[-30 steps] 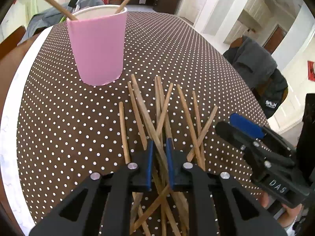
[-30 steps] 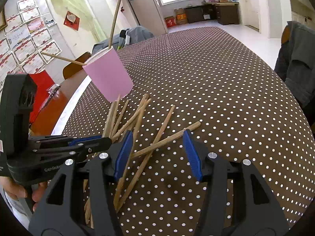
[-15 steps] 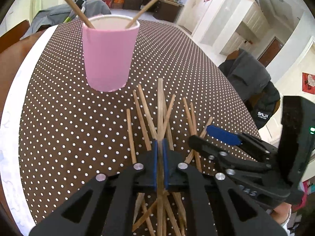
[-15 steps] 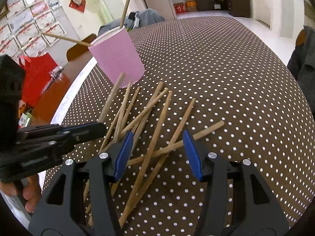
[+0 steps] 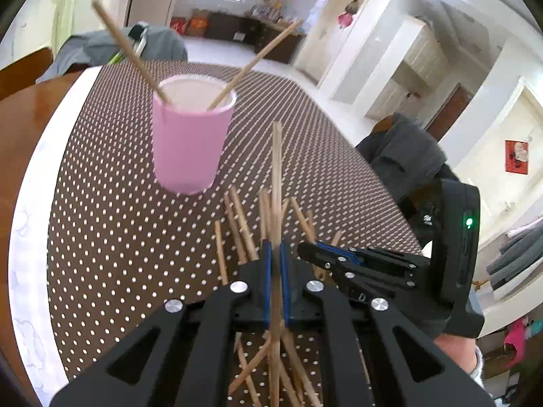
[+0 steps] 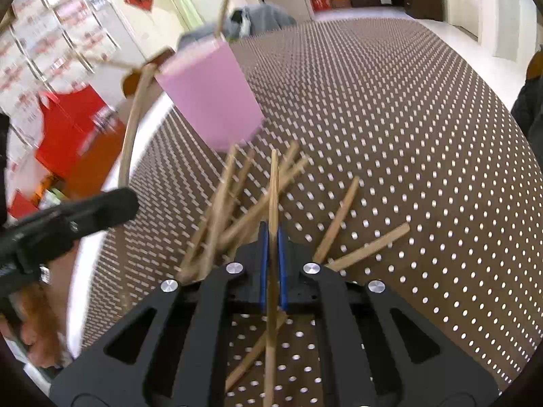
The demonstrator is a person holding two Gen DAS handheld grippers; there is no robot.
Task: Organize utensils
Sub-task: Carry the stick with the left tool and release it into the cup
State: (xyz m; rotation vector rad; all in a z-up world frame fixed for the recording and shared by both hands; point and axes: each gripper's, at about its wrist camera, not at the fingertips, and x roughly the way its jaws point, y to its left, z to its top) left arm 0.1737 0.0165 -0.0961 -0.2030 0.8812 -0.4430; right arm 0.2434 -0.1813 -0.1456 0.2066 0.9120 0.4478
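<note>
A pink cup (image 5: 190, 142) stands on the dotted brown tablecloth with two wooden chopsticks leaning out of it. Several loose chopsticks (image 5: 237, 224) lie in a crossed pile in front of it. My left gripper (image 5: 275, 257) is shut on one chopstick (image 5: 276, 169), which points up and away above the pile. My right gripper (image 6: 271, 237) is shut on another chopstick (image 6: 273, 190) from the same pile (image 6: 237, 203). The pink cup (image 6: 210, 98) sits just beyond. The left gripper's fingers (image 6: 85, 210) show at the left of the right wrist view with their lifted chopstick (image 6: 132, 129).
The tablecloth (image 5: 101, 237) covers a round table with a white rim (image 5: 30, 203) at the left. A chair draped with dark clothing (image 5: 407, 156) stands at the table's right side. A red bag (image 6: 68, 129) sits beyond the left edge.
My left gripper shut on one chopstick and raised it off the pile. My right gripper, open a moment ago, has shut on a chopstick. Both views moved closer to the cup.
</note>
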